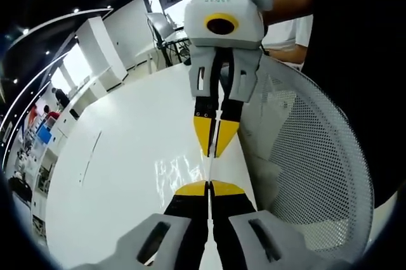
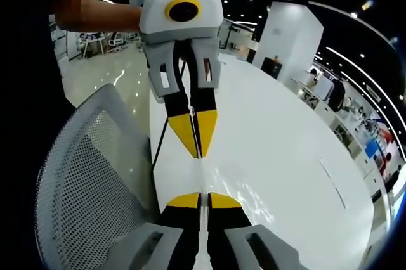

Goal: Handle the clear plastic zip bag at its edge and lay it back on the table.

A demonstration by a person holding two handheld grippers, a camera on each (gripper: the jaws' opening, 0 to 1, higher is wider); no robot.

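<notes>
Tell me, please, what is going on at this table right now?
A person holds two grippers facing each other over the white table. The left gripper and the right gripper each have jaws closed on an edge of the clear plastic zip bag, stretching it between them near the table's edge. A white mesh chair stands beside the table. The bag is not yet laid down.

My two views face each other at close range along the table (image 1: 127,156) edge. Each looks down its own jaws at the opposite gripper. Both share table and chair (image 1: 317,162).
</notes>
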